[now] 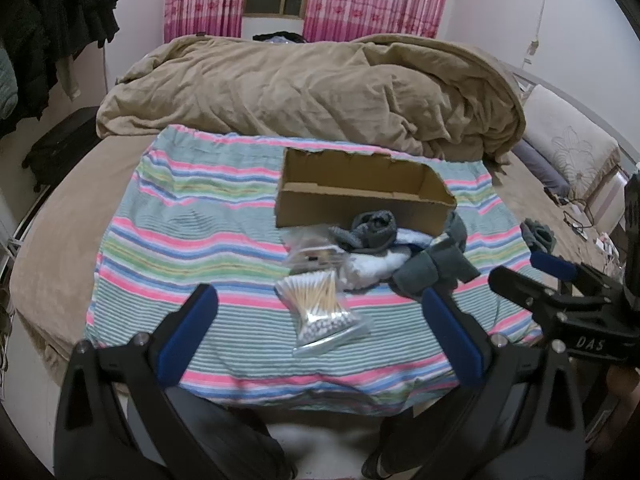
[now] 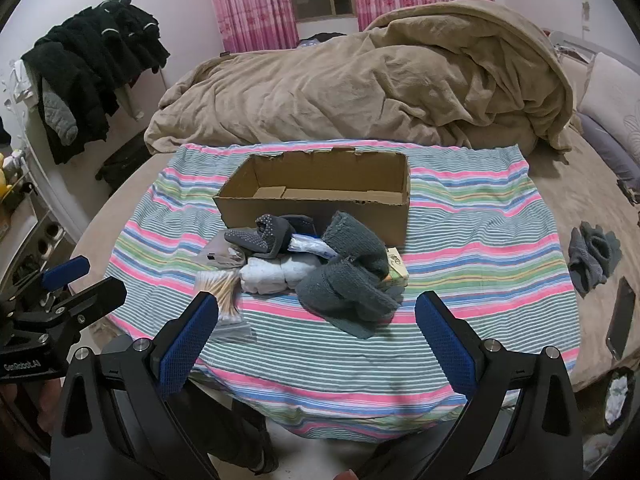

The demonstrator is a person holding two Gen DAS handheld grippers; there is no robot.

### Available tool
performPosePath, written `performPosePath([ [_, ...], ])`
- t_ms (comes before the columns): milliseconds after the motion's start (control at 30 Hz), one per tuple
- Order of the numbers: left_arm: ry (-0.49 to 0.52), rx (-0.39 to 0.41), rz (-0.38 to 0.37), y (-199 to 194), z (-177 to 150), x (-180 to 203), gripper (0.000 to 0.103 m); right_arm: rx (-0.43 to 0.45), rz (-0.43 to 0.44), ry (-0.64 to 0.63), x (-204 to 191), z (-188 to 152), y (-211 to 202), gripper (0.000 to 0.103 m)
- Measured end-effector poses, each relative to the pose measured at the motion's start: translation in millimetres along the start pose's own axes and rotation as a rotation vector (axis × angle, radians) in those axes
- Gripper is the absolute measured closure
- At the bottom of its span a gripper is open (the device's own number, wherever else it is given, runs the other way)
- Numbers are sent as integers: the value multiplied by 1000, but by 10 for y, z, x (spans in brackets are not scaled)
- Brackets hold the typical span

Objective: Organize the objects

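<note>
Both grippers hover at the near edge of the bed, side by side, nothing held. Left gripper (image 1: 320, 316): jaws spread wide, blue pads apart, empty. Right gripper (image 2: 316, 320): same story, jaws wide open, nothing btwn them.

Ahead, a striped cloth (image 1: 180, 216) lies over the bed w/ an open cardboard box (image 2: 320, 196) on its far half; no items visible inside it from either view. Just in front of the box's near wall sits a pile of stuff. Near-left of the pile: clear bag of cotton swabs (image 1: 316, 300), lying flat, nearest to the left gripper. Behind it a small clear packet (image 1: 312, 258), contents too blurry to tell. Center: white folded cloth (image 2: 272, 274). On top, toward the box, a dark grey dotted sock (image 2: 260, 236). Right of that, a rumpled grey towel (image 2: 352, 276), w/ a small green-and-white carton (image 2: 396, 268) peeking out behind it.

Far right, off the cloth: another grey sock bundle (image 2: 592, 256) and a phone (image 2: 620, 316) on the sheet. Tan duvet (image 1: 312, 88) heaped at the far side.
</note>
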State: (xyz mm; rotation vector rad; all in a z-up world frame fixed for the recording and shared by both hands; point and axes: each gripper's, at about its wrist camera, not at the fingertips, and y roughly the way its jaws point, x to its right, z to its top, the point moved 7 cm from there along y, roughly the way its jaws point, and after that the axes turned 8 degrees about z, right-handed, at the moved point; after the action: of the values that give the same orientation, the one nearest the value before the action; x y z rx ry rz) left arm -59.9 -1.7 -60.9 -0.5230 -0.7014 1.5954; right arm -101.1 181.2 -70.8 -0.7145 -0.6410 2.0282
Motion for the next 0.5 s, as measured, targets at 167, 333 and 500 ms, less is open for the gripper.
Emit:
performPosePath([
  [167,0,5,-3,-4,-9,-5,1,0,0,-1,2,-4,-3,2],
  [333,8,0,-10,5,-36,29,1,-6,-5,2,10,-17,14,2],
  [500,4,-2,-8,15,-37,26,1,-7,-5,3,15,-26,28,2],
])
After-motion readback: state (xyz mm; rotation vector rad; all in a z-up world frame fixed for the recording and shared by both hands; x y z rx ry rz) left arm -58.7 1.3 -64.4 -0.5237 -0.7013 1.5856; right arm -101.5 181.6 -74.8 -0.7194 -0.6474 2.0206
